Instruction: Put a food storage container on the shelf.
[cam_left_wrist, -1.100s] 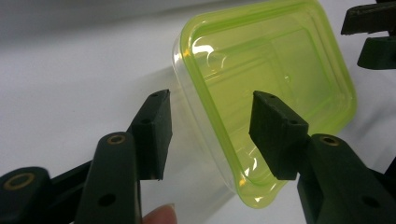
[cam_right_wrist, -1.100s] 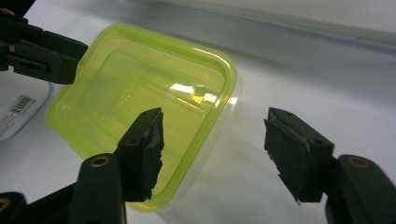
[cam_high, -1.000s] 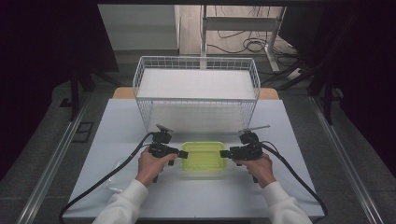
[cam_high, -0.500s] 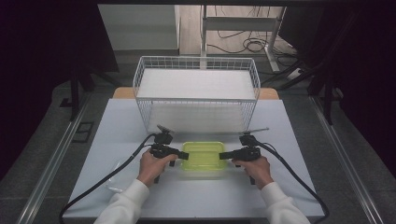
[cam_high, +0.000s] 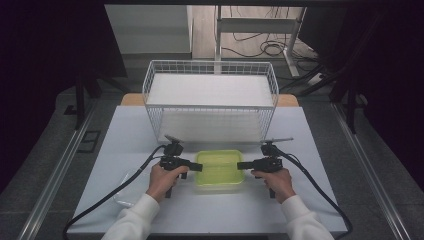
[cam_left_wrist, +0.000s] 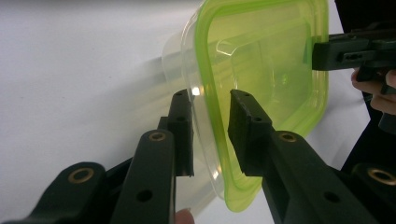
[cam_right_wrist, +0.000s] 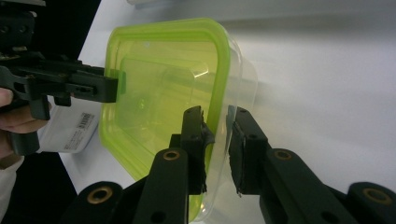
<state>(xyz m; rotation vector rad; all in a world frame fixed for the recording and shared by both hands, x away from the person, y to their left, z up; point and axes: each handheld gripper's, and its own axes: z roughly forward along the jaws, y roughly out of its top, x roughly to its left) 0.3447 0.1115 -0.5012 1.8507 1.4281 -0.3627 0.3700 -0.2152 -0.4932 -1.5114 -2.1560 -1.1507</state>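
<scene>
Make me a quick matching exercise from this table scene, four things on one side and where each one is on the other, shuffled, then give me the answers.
1. wire basket
2. green-lidded container
3. left gripper
4. right gripper

A. at the container's left edge
B. at the back of the table
C. at the container's right edge
D. between the two grippers

Pairs: 1-B, 2-D, 3-A, 4-C

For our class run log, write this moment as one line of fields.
left gripper: jaws closing over container's left rim | right gripper: closing over right rim | green-lidded container: on table, before wire basket
</scene>
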